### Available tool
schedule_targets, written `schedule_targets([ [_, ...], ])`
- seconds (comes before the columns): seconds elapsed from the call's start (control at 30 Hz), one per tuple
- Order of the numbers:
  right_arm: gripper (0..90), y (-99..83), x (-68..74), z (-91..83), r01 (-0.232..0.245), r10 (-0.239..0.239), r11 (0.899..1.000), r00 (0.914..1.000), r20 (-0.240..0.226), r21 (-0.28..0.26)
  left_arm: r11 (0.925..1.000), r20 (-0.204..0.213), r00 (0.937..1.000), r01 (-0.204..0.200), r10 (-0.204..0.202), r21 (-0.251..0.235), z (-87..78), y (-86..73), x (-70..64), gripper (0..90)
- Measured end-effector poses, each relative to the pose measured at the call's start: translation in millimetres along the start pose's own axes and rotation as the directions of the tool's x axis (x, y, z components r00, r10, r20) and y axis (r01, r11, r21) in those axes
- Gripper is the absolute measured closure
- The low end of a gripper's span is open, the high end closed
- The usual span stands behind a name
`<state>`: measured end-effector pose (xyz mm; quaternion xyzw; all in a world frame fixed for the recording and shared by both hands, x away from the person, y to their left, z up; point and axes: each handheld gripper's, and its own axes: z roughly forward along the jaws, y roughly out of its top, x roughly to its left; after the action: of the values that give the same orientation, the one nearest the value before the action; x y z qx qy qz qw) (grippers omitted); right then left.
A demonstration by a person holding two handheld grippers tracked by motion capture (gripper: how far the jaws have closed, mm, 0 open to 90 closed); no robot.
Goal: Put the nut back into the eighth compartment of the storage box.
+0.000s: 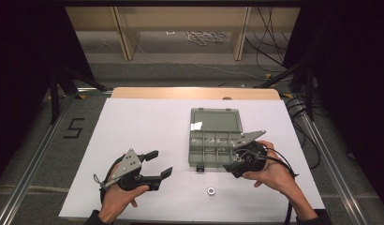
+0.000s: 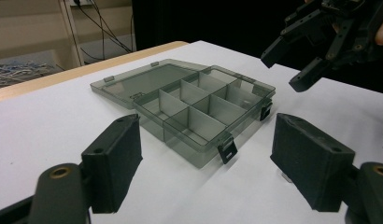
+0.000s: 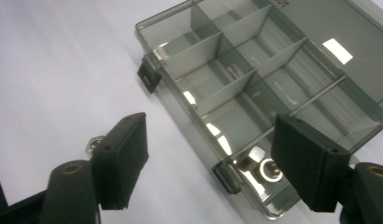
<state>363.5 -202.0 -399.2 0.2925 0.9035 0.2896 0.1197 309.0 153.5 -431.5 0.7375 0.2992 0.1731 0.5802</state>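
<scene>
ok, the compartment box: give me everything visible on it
The compartment box is smoky translucent grey plastic, lying open and flat on the white table, its lid folded back flat on the far side. Dividers split the tray into several compartments. Two dark latches hang on the near front wall. A nut and a washer lie in the front corner compartment under the right tongs, which hover open above it; contact can't be told. Another nut sits loose on the table in front.

Lighting from overhead, even. White worktop point(image 1: 143, 131) bright but not blown out; surroundings fall to near black on both sides in the high view. Shadows soft and short. Glare patches on the clear organizer box point(image 3: 255, 88), strongest in the right gripper view. Near tongs soft-focus in both gripper views. High view low-res, slightly grainy.
</scene>
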Motion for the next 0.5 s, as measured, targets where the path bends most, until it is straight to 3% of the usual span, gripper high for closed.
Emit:
schedule_targets([
  [0.17, 26.6, -3.1, 7.7, 1.9, 0.019, -0.019, 1.000, 0.9997, -0.013, -0.001, 1.0000, -0.004, 1.0000, 0.001, -0.001, 0.001, 0.1, -0.1, -0.3, 23.4],
  [0.23, 26.5, -4.6, 11.0, 3.7, 0.034, -0.034, 0.999, 0.9993, -0.014, -0.009, 0.9997, 0.004, 0.9997, -0.024, 0.024, 0.001, 0.2, 0.5, 1.2, 23.4],
  [0.27, 26.5, -4.8, 13.5, 4.4, 0.031, -0.032, 0.999, 0.9993, -0.021, -0.008, 1.0000, -0.001, 1.0000, -0.001, 0.001, 0.002, 0.2, -0.1, -0.1, 23.4],
  [0.37, 25.2, -4.5, 19.0, 4.5, 0.058, -0.057, 0.998, 0.9976, -0.038, 0.010, 1.0000, -0.001, 1.0000, -0.007, 0.007, 0.002, 0.0, 0.1, 0.2, 23.4],
  [0.5, 24.7, -3.6, 28.4, 7.0, 0.086, -0.086, 0.996, 0.9950, -0.051, -0.004, 1.0000, -0.001, 1.0000, -0.006, 0.006, 0.001, 0.2, 0.0, -0.1, 23.4],
])
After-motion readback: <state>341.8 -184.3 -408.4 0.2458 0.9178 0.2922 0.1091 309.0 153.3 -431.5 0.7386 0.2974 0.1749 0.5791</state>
